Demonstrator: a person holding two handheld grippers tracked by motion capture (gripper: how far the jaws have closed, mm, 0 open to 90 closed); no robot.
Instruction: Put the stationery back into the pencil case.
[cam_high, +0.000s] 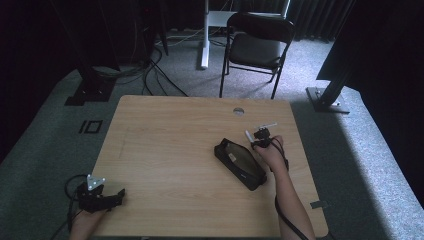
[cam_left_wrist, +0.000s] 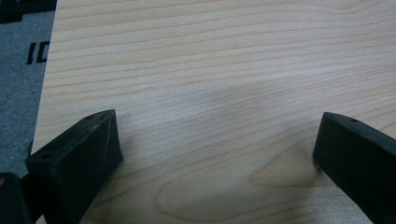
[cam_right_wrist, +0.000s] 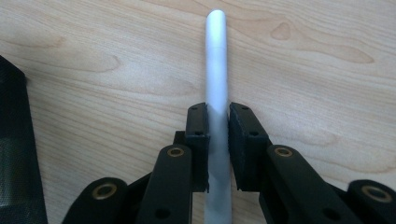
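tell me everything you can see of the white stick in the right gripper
The white stick is a slim, smooth, round rod, matte pale grey-white, perhaps plastic, with a rounded far end. It lies along the right gripper, whose jaws are clamped on its two sides, and its free end juts out over the wooden table. Whether it touches the tabletop cannot be told. A black mesh case lies nearby, apart from it.

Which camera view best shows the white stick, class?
The right gripper view: the white stick runs lengthwise, pinched between the right gripper's fingers. The high view shows it as a tiny pale sliver.
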